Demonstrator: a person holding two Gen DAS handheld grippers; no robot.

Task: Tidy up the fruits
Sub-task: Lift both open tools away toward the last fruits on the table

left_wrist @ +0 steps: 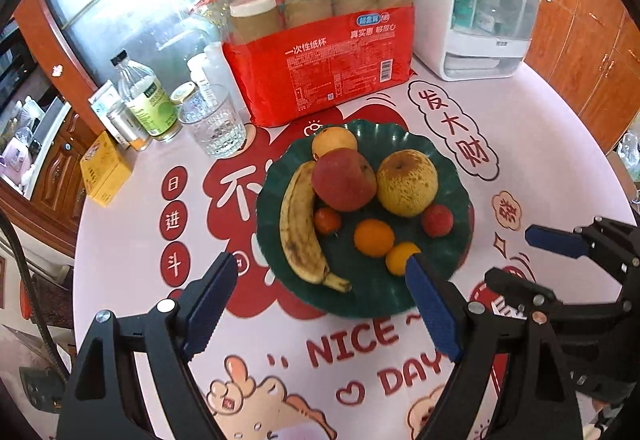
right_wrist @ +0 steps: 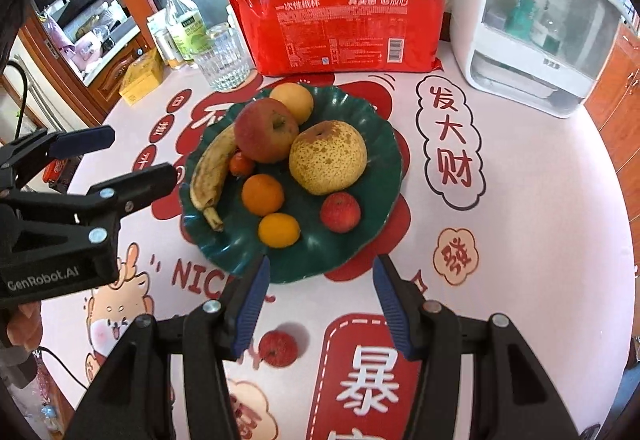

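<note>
Left cam first: my left tongs are spread wide with nothing in them, hanging above the near rim of the green plate. On it sit a banana, red apple, pear, two oranges and a couple of little red fruits.

Right cam: my right tongs are partly spread, also empty, over the tablecloth just short of the plate. One small red fruit sits alone on the cloth, just below their tips.
</note>
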